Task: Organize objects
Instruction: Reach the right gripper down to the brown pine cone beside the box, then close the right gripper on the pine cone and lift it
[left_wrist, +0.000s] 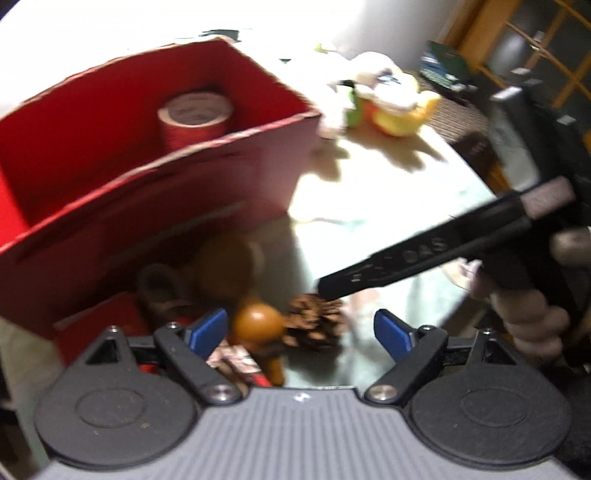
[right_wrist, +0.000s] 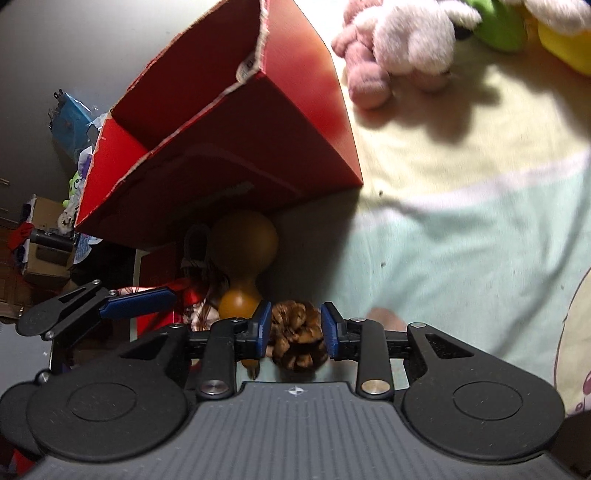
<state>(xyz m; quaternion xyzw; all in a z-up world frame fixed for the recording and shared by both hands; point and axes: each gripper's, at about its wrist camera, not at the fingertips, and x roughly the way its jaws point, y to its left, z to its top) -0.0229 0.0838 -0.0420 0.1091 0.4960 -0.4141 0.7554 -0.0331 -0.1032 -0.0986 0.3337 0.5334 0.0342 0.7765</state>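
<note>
A big red cardboard box (left_wrist: 207, 173) with an open top stands on a pale green and yellow cloth (right_wrist: 461, 229) that covers the surface under everything. Inside the box sits a roll of red tape (left_wrist: 194, 118) with a white core. Right in front of the box, almost touching its front wall, lies a smooth brown wooden gourd (right_wrist: 243, 254) with a big round end and a small round end. Just beside the small end, a bit further from the box, lies a brown pine cone (right_wrist: 297, 334). The right gripper (right_wrist: 295, 328) points down at the pine cone, and its blue fingers (right_wrist: 263, 326) stand on both sides of it. One finger looks close against the cone, but there is a small gap at the other, so the fingers are loose and not squeezing it. The left gripper (left_wrist: 301, 330) hangs above the small end of the gourd and the pine cone with its blue fingers (left_wrist: 208, 326) spread wide and nothing gripped. Behind the box, off to one side, lie soft plush toys: a pink and white one (right_wrist: 399, 44) and a yellow and green one (left_wrist: 391, 107).
</note>
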